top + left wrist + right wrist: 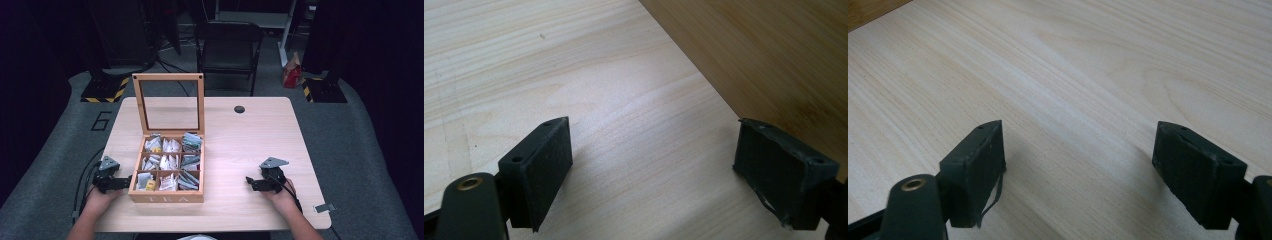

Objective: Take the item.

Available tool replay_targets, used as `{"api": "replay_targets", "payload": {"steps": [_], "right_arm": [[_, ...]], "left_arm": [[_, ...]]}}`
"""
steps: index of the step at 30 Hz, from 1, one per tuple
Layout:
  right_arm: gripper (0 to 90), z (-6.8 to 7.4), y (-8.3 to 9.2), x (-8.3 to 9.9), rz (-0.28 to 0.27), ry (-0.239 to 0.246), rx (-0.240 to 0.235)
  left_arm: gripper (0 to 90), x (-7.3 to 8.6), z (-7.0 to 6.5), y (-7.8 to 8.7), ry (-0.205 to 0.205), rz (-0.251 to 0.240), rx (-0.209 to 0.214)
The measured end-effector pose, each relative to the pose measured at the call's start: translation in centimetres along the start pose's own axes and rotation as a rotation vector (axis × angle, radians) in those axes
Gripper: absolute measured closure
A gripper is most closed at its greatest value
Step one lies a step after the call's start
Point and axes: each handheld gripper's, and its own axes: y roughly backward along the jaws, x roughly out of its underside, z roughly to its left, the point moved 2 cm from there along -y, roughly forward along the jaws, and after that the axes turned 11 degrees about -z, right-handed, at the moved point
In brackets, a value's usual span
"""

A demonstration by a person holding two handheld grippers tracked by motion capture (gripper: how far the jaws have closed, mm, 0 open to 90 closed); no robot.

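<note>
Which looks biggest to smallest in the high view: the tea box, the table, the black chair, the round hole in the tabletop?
1. table
2. tea box with its lid raised
3. black chair, though it stands farther off, so this rank is unsure
4. round hole

Tea box [167, 197] blocks left tongs [131, 181]; elsewhere table [240, 150] open.

This looks like a lab or recording studio, given the dark curtained surroundings, the grey carpet marked with a 6 [101, 121], stand bases edged in yellow-black hazard tape [105, 90], cables across the floor [172, 65], and 1 folding chair [228, 47] behind the plain wooden table [260, 145].
</note>
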Motion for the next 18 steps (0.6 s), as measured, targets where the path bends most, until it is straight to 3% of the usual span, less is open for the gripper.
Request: {"api": "replay_targets", "payload": {"steps": [18], "right_arm": [[15.0, 0.16, -0.08, 0.00, 0.016, 0.000, -0.019]], "left_arm": [[15.2, 0.00, 0.00, 0.00, 0.000, 0.000, 0.000]]}}
